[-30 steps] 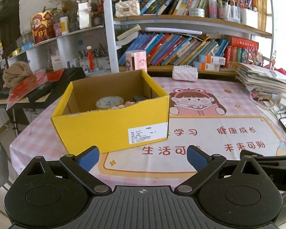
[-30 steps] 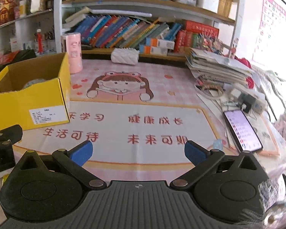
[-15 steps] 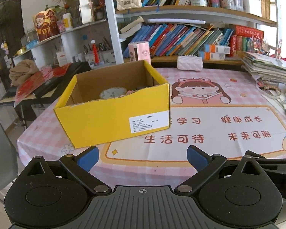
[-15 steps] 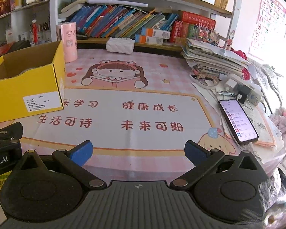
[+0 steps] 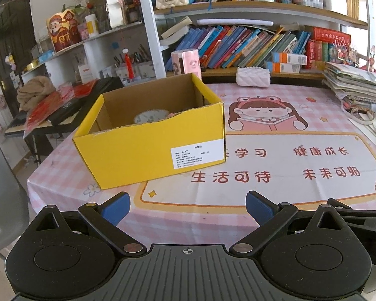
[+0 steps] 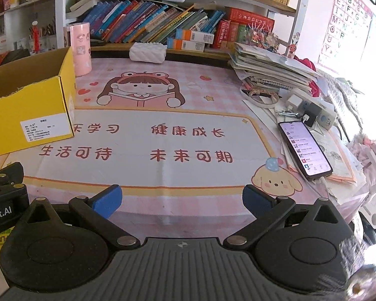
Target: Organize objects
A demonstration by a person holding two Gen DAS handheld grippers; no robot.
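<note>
A yellow cardboard box [image 5: 148, 148] stands open on the pink tablecloth at the table's left; it also shows in the right wrist view [image 6: 30, 115]. Inside it I see a round pale item [image 5: 150, 116] and small things mostly hidden by the front wall. My left gripper [image 5: 188, 207] is open and empty, back beyond the table's near edge, in front of the box. My right gripper [image 6: 181, 199] is open and empty over the near edge, right of the box.
A pink cylinder [image 5: 186, 61] and a white quilted pouch [image 5: 253, 79] stand at the back by the bookshelf. A stack of papers [image 6: 268, 67], chargers [image 6: 310, 110] and a lit phone [image 6: 304, 148] lie on the right. A black keyboard [image 5: 62, 110] sits left of the table.
Both grippers have drawn back toward me from the table and risen slightly; the box and tablecloth look farther away. Both stay open and empty.
</note>
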